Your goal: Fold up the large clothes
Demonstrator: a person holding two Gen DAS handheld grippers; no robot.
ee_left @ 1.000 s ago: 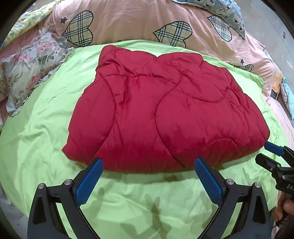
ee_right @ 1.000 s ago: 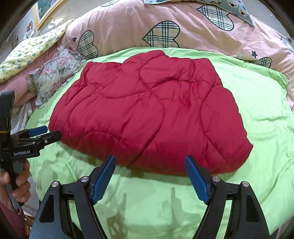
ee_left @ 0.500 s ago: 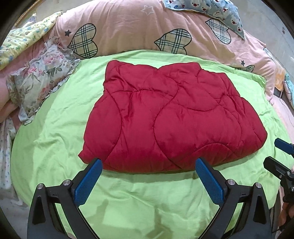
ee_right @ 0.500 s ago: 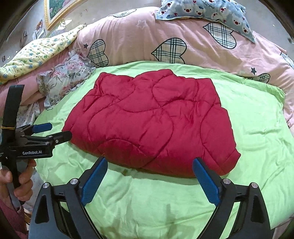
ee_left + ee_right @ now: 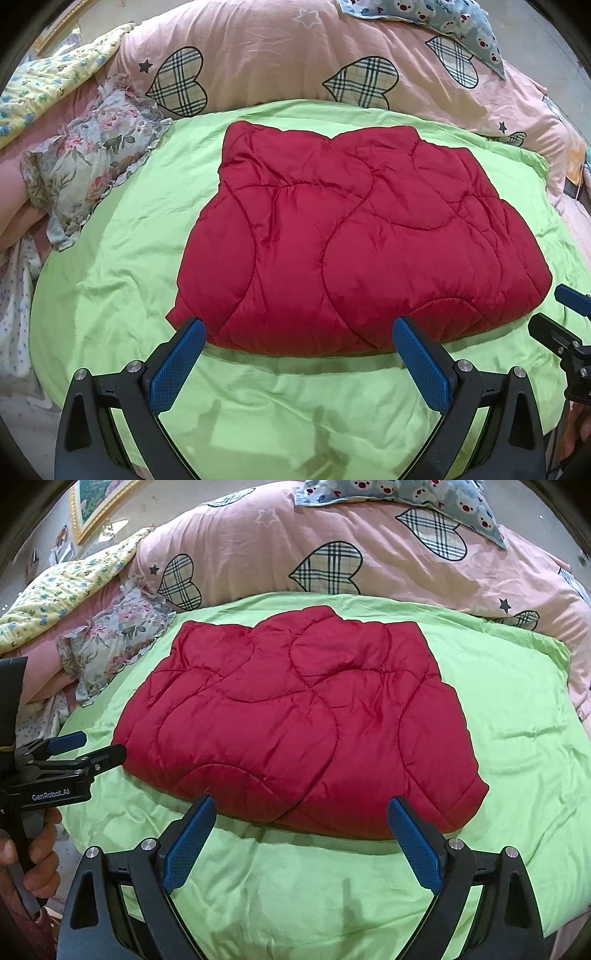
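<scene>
Folding looked finished or between folds: left gripper and right gripper both gaped empty at lower frame, the red quilted jacket lying folded mid-frame on the green bedsheet, any next fold requiring a fresh edge grasp.

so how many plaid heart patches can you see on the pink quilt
4 in the right wrist view of the pink quilt: lower left, centre, upper right, plus a partly hidden one at the far right edge. More may lie under the bear-print pillow.
</scene>
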